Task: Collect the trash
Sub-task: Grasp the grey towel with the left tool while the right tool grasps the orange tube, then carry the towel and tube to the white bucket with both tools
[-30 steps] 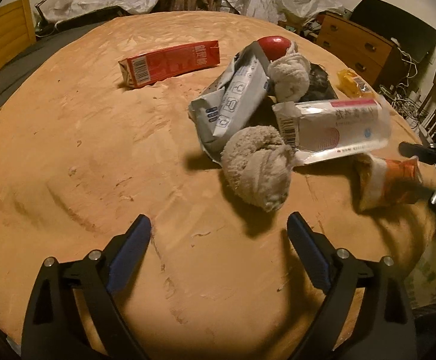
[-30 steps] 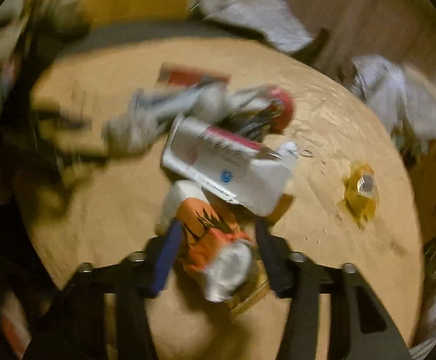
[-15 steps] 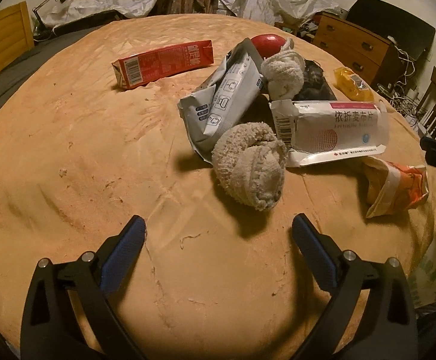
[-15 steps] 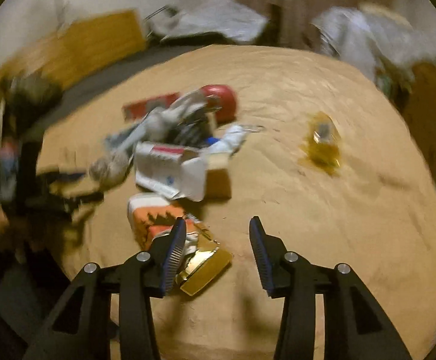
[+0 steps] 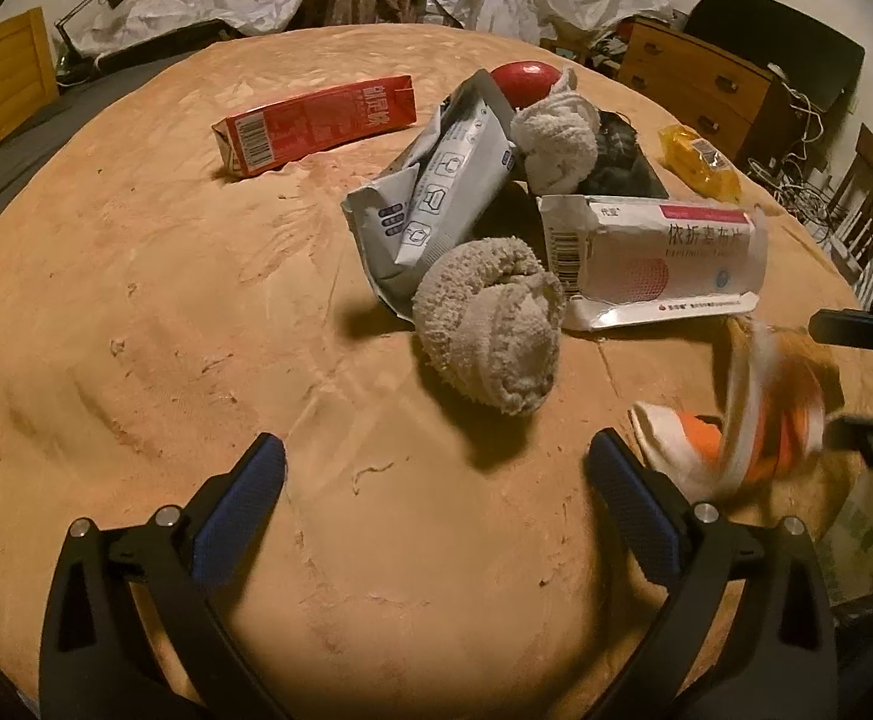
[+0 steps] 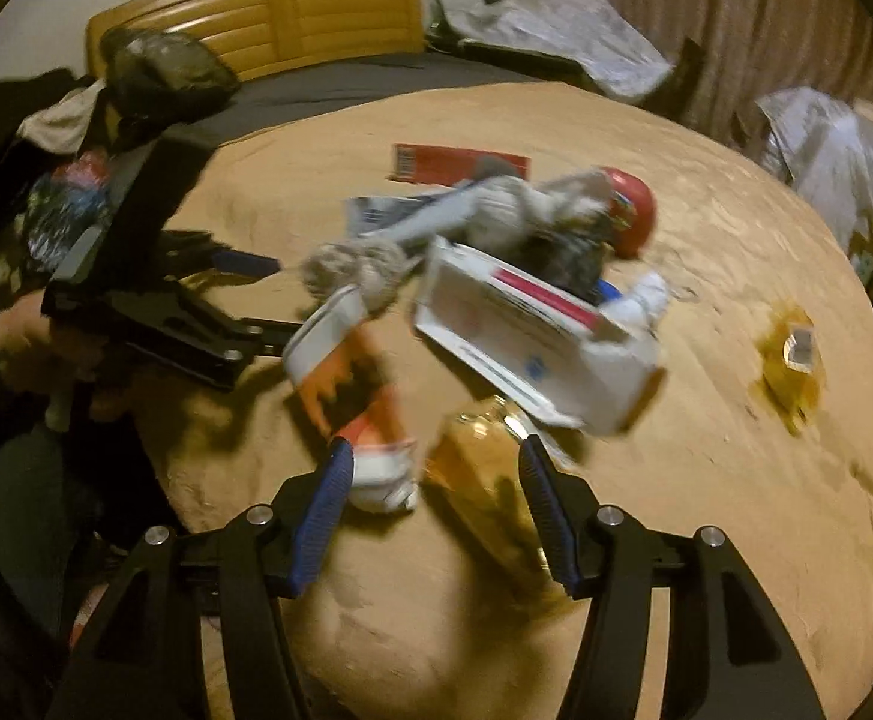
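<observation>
Trash lies piled on a tan blanket (image 5: 166,300): a red carton (image 5: 316,123), a grey pouch (image 5: 442,180), a white medicine box (image 5: 652,258) and two rolled grey socks (image 5: 484,336). My left gripper (image 5: 436,480) hovers just short of the nearer sock, its jaws opening with nothing between them. My right gripper (image 6: 436,474) is opening too. A blurred orange-and-white wrapper (image 6: 352,384) has its near end by the left finger, and a gold wrapper (image 6: 484,456) lies between the jaws. The pads press on neither.
A yellow packet (image 6: 796,360) lies apart on the blanket's right side. A red round thing (image 5: 523,81) sits behind the pile. A wooden dresser (image 5: 706,90) and plastic-covered heaps stand beyond the bed. The left gripper (image 6: 280,300) shows at the left of the right wrist view.
My right gripper, earlier shut on the orange wrapper, has spread its jaws and let it go; the wrapper has shifted and blurs. My left jaws have widened slightly.
</observation>
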`<state>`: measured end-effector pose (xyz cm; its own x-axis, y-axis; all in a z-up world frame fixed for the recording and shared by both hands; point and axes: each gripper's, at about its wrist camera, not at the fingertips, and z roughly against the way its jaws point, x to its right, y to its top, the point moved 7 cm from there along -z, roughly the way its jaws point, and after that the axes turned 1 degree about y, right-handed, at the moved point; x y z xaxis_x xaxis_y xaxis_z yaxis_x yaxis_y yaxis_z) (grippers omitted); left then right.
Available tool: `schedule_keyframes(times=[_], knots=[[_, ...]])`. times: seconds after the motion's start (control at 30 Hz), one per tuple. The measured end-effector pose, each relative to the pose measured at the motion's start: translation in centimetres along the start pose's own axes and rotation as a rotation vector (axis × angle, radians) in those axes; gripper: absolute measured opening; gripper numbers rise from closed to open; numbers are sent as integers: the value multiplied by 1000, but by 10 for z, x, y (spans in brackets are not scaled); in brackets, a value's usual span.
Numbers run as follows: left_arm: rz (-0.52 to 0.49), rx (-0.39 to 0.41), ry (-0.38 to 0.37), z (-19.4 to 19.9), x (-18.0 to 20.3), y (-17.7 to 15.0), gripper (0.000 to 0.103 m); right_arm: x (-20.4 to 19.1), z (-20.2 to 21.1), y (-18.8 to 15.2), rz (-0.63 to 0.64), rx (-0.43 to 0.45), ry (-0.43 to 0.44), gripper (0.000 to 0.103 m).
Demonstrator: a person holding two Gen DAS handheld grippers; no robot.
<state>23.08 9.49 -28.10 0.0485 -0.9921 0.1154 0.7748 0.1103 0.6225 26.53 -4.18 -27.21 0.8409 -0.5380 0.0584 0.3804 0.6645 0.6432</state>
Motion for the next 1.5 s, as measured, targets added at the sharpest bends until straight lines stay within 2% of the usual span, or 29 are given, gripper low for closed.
schedule_keyframes(times=[0.1, 0.27, 0.37, 0.47, 0.5, 0.53, 0.6, 0.73, 0.77, 0.9, 0.97, 1.17, 1.33, 1.5], knots=[[-2, 1, -6, -2, 0, 3, 97, -16, -7, 5, 54, -6, -9, 59], [-1, 7, -31, 0, -4, 2, 97, -33, -11, 7, 48, 2, 71, 59], [-32, 4, -24, -1, -5, -1, 96, -41, -22, 5, 62, -20, 81, 58], [-31, 6, -36, -1, -2, 1, 95, -53, -32, 2, 79, -29, 86, 38], [-25, 13, -40, -1, -1, 3, 94, -57, -35, 0, 87, -34, 69, 21], [-20, 17, -44, -1, -1, 4, 91, -57, -37, -2, 80, -37, 51, 12], [-8, 30, -49, -1, 1, 8, 87, -55, -31, -6, 24, -4, 27, 10], [11, 41, -97, -5, 11, 17, 65, -49, 1, -13, -154, 107, 10, 10], [17, 40, -101, -7, 13, 19, 63, -47, 8, -15, -197, 129, 2, 10], [21, 47, -65, -17, 17, 28, 54, -36, 33, -22, -350, 214, -63, 10], [17, 54, -49, -18, 18, 29, 42, -29, 41, -24, -413, 248, -103, 10], [3, 118, -32, 9, 23, 25, 38, -16, 57, -26, -485, 302, -188, 10], [7, 219, -20, 66, 33, 21, 38, -20, 82, -14, -453, 358, -282, 10], [-15, 363, 31, 134, 52, 21, 38, -33, 122, -1, -415, 436, -365, 10]])
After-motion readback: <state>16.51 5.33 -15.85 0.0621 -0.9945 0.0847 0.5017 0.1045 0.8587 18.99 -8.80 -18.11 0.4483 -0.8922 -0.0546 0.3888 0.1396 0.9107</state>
